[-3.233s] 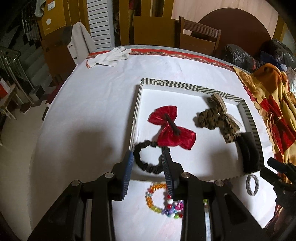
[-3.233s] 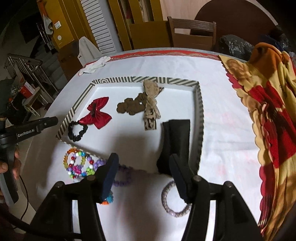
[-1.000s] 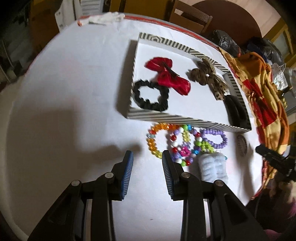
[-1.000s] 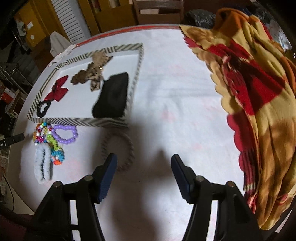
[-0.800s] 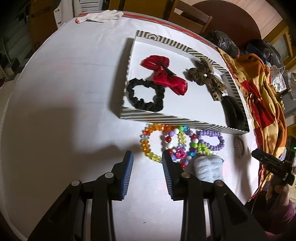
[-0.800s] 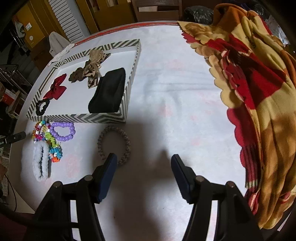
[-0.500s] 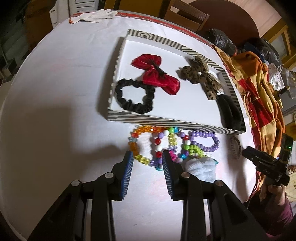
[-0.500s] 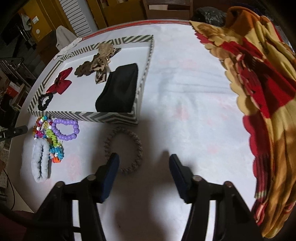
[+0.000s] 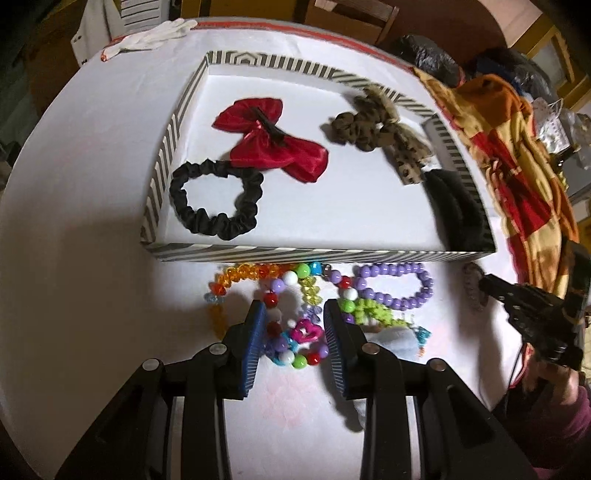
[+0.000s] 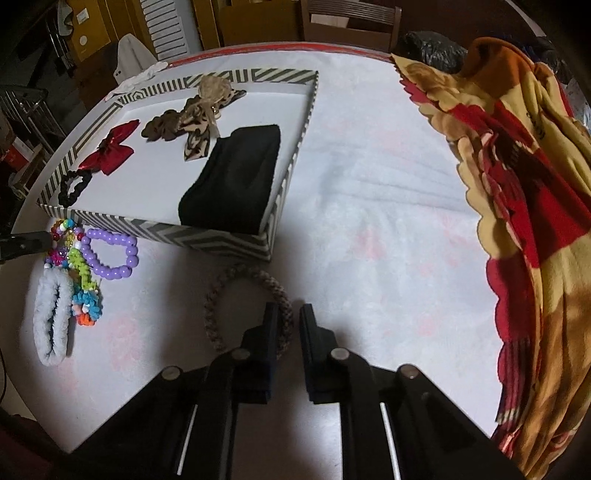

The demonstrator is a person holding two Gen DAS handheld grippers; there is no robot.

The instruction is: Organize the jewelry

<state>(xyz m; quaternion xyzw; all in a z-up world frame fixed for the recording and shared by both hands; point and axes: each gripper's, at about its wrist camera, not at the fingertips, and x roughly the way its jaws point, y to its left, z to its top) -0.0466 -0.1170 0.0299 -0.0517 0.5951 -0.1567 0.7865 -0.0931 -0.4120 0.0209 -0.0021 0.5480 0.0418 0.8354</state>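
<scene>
A striped tray [image 9: 295, 254] [image 10: 166, 232] holds a red bow [image 9: 269, 144], a black scrunchie [image 9: 218, 199], a leopard-print tie [image 9: 376, 129] and a black headband [image 10: 236, 177]. In front of it lie multicolour beaded bracelets [image 9: 291, 317], a purple bead bracelet [image 9: 391, 286] and a white fluffy scrunchie [image 10: 51, 317]. My left gripper [image 9: 293, 314] is open, straddling the multicolour beads with a pink heart bead between its fingers. My right gripper [image 10: 289, 314] has its jaws closing. The right side of a braided hair ring [image 10: 236, 280] sits pinched between them.
A red and yellow blanket [image 10: 517, 166] covers the table's right side. A white glove [image 9: 155, 35] lies at the far left edge, and a wooden chair [image 10: 349, 22] stands behind the round table. White cloth stretches right of the tray.
My left gripper slid right and lower, from bare cloth onto the bead pile. The right jaws went from wide apart to narrow, around the braided ring's side.
</scene>
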